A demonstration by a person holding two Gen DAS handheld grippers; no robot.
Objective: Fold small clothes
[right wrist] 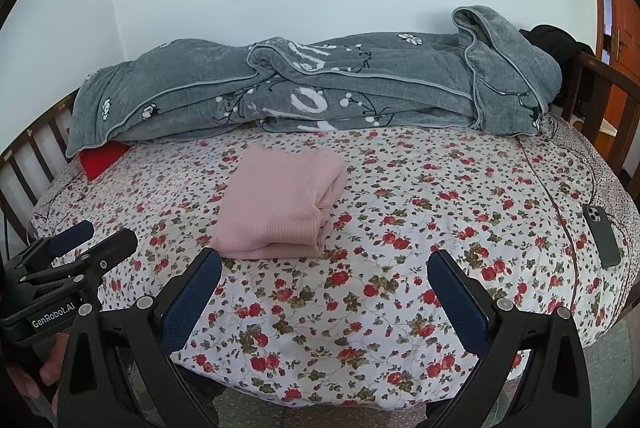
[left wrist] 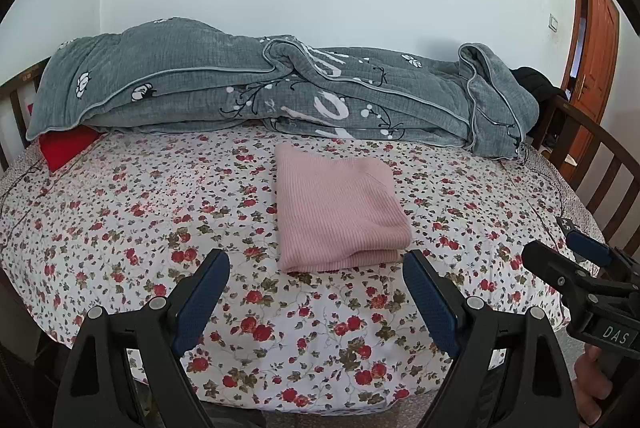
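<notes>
A pink ribbed knit garment [left wrist: 336,207] lies folded into a thick rectangle on the floral bedsheet [left wrist: 140,211], near the bed's middle. It also shows in the right wrist view [right wrist: 280,205], folded edges facing right. My left gripper [left wrist: 316,268] is open and empty, held just short of the garment's near edge. My right gripper [right wrist: 324,268] is open and empty, to the right of the garment's near corner. Each gripper shows in the other's view: the right one [left wrist: 568,248] at the right edge, the left one [right wrist: 92,236] at the left edge.
A rumpled grey quilt [left wrist: 260,91] lies along the wall side of the bed. A red pillow [left wrist: 66,145] peeks from under it. A dark phone [right wrist: 602,236] lies on the bed's right side. Wooden rails [left wrist: 600,163] bound the bed; a door [left wrist: 592,39] stands far right.
</notes>
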